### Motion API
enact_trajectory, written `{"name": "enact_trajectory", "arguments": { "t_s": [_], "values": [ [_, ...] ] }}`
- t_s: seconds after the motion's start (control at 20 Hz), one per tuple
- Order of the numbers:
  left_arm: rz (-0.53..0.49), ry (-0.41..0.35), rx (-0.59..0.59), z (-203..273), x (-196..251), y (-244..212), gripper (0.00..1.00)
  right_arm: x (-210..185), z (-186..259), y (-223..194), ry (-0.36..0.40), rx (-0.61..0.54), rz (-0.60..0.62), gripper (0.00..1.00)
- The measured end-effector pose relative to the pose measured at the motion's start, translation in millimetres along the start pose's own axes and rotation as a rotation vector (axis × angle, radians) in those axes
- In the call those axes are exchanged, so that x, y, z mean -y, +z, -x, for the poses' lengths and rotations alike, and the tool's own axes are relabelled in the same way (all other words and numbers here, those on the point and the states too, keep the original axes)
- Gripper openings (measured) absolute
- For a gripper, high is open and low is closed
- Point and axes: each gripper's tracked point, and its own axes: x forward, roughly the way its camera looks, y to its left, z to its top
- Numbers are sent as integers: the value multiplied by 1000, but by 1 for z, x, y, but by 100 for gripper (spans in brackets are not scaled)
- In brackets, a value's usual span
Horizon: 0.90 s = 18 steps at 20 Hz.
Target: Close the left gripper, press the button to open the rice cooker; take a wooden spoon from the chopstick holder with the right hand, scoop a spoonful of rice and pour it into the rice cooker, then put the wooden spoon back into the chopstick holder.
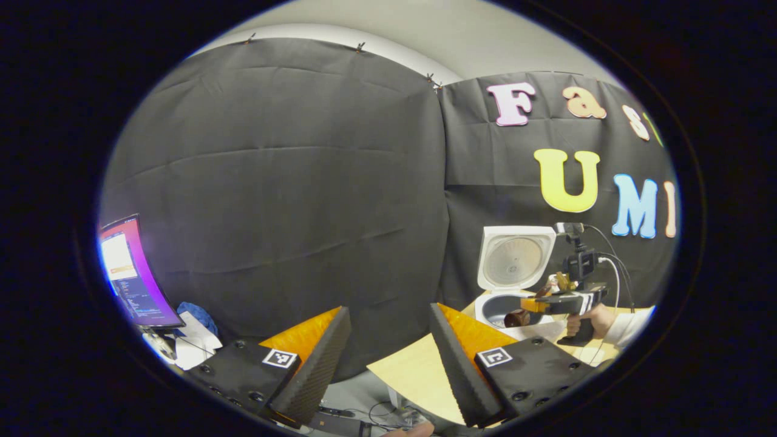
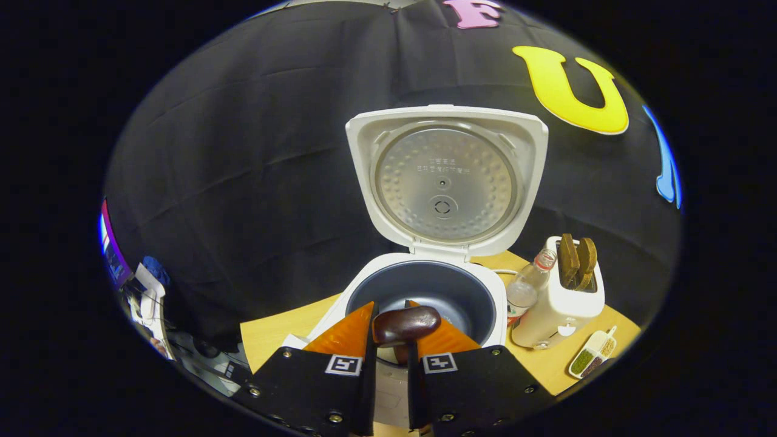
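Spoon held over the open cooker

Left gripper view: the left gripper (image 1: 388, 352) has fingers spread wide and empty, away from the white lidded rice cooker (image 1: 515, 273). Right gripper view: the right gripper (image 2: 391, 331) fingers pinch a dark wooden spoon (image 2: 405, 325), its bowl above the cooker's grey pot (image 2: 425, 291) on the pale wooden desk (image 2: 285, 334).

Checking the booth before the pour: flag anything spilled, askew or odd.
Nothing stands out. The rice cooker stands lid-up, the right claw holds the wooden spoon over its pot, and the toaster stands upright beside it.
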Motion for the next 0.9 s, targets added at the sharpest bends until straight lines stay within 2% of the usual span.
{"name": "enact_trajectory", "arguments": {
  "t_s": [0.35,0.55,0.75,0.9],
  "values": [
    [8,-20,16,0,0,2,90,24,28,34,19,81,-262,22],
    [5,-40,29,2,0,6,90,38,41,41,20,125,-467,22],
    [4,-48,29,3,-1,6,90,61,34,38,8,145,-710,22],
    [11,-53,33,10,-16,6,90,77,48,35,-8,168,-857,22]
  ]
}}
